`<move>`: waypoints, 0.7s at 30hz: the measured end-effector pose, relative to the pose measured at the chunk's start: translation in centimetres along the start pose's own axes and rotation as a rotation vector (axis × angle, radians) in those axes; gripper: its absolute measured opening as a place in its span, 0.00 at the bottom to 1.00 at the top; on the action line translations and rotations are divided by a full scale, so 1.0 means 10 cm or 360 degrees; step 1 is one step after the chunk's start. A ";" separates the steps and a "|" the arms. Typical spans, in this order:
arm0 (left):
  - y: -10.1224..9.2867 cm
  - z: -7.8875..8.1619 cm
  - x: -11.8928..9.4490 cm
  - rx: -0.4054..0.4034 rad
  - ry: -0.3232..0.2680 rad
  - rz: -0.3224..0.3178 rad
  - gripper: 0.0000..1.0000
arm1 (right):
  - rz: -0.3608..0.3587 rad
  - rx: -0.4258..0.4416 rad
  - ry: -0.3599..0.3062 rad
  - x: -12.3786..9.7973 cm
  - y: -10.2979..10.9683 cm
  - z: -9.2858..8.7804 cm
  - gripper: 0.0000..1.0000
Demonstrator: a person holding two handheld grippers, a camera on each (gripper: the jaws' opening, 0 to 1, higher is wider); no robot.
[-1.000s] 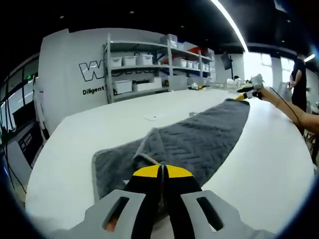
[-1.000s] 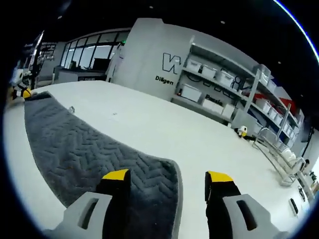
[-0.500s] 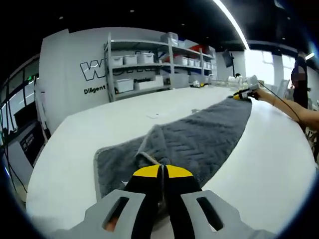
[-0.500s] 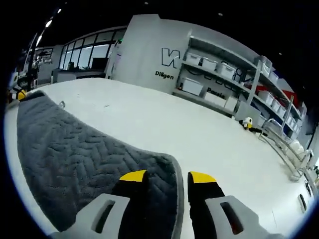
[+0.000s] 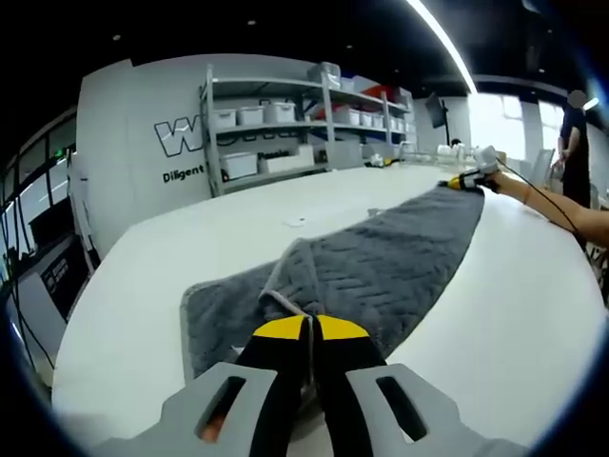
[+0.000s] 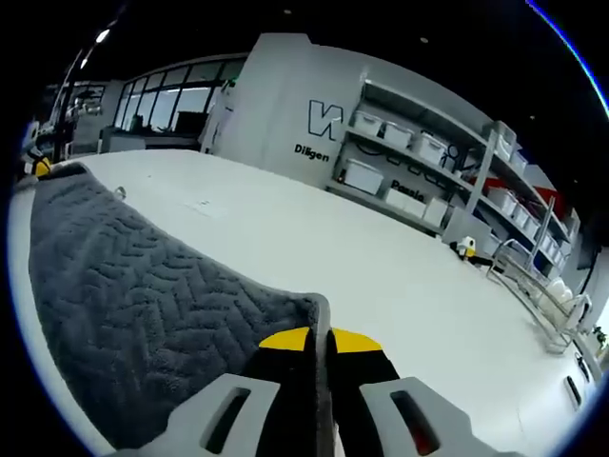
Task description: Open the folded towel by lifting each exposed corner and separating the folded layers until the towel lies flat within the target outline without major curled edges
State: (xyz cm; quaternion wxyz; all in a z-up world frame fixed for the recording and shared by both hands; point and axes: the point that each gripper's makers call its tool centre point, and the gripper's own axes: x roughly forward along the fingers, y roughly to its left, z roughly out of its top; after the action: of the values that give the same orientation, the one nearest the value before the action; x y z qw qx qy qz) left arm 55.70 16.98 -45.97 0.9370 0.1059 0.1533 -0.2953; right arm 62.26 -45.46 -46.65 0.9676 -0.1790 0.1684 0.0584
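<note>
Nearest in the right gripper view, the right gripper [image 6: 319, 335] has closed its fingers since a second ago and now pinches the near corner of the grey towel [image 6: 133, 286]. The left gripper [image 5: 309, 328] stays clamped on the bunched opposite end. The towel stretches along the white worktop [image 5: 143, 276]. Beyond stand shelves [image 5: 276, 119]; the pinched edges are hidden by the fingers.

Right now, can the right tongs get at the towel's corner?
Yes, it looks so: the right tongs already appear shut on the towel at its corner, nothing between them.
</note>
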 end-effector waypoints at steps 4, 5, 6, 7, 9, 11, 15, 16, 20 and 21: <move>0.01 0.04 -0.02 0.0021 -0.0032 0.0027 0.05 | -0.0023 -0.0007 -0.0059 -0.07 -0.01 0.13 0.03; 0.01 0.05 -0.03 0.0017 -0.0039 0.0035 0.06 | -0.0028 -0.0014 -0.0063 -0.08 -0.01 0.14 0.03; 0.01 0.04 -0.04 0.0013 -0.0039 0.0038 0.08 | -0.0039 -0.0032 -0.0075 -0.10 -0.01 0.16 0.03; 0.01 0.04 -0.04 0.0012 -0.0038 0.0040 0.09 | -0.0047 -0.0048 -0.0086 -0.12 0.00 0.18 0.03; 0.02 0.02 -0.04 0.0001 -0.0037 0.0046 0.10 | -0.0047 -0.0070 -0.0102 -0.16 0.03 0.21 0.03; 0.02 0.01 -0.03 -0.0012 -0.0037 0.0046 0.11 | -0.0036 -0.0070 -0.0119 -0.19 0.07 0.24 0.03; 0.07 0.07 -0.05 -0.0040 -0.0091 0.0081 0.10 | -0.0010 -0.0153 -0.0162 -0.29 0.20 0.36 0.03; 0.08 0.09 -0.05 -0.0047 -0.0101 0.0087 0.09 | -0.0003 -0.0163 -0.0172 -0.31 0.22 0.38 0.03; 0.05 0.12 -0.08 -0.0088 -0.0135 0.0074 0.03 | 0.0028 -0.0199 -0.0198 -0.42 0.34 0.42 0.03; 0.05 0.13 -0.11 -0.0100 -0.0132 0.0068 0.03 | 0.0036 -0.0196 -0.0197 -0.45 0.37 0.42 0.03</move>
State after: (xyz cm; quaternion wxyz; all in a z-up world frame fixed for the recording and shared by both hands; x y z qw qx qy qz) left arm 55.42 17.54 -44.36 0.9516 0.0674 0.1210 -0.2745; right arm 58.73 -40.75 -42.62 0.9625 -0.2324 0.1063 0.0905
